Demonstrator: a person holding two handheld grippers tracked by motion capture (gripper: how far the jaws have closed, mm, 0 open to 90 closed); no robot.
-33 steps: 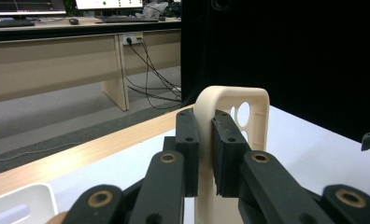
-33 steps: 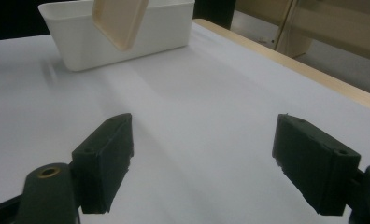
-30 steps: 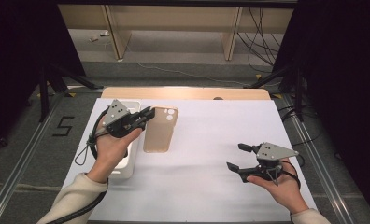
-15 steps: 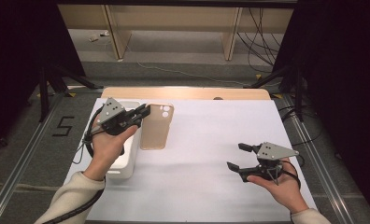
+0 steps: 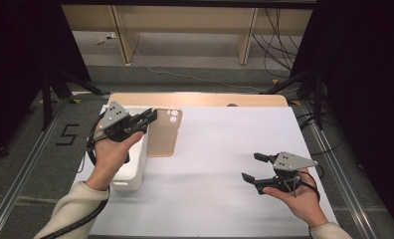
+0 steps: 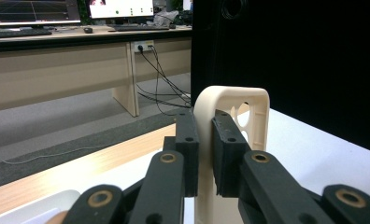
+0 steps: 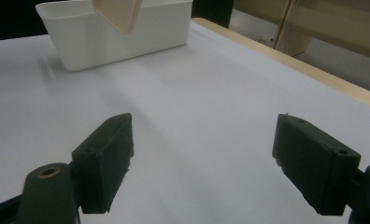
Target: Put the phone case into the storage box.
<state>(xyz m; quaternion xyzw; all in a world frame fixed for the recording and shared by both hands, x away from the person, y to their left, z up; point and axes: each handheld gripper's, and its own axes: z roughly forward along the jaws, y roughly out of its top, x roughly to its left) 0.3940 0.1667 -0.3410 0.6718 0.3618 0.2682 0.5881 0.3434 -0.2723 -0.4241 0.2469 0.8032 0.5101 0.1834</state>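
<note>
My left gripper (image 5: 147,118) is clamped on one edge of the beige phone case (image 5: 164,133); in the left gripper view its two pads pinch the case wall (image 6: 206,154) just below the rounded corner by the camera cutout. I hold the case lifted off the white table (image 5: 225,149), beside the white bin (image 5: 130,172) at the table's left. My right gripper (image 5: 252,167) sits low at the right, well apart, jaws spread wide with nothing between them.

Left gripper (image 5: 147,118): raised, jaws clamped, held in left hand (image 5: 109,152)
Right gripper (image 5: 251,167): low, jaws spread wide, cradled in upturned right hand (image 5: 297,195)
</note>
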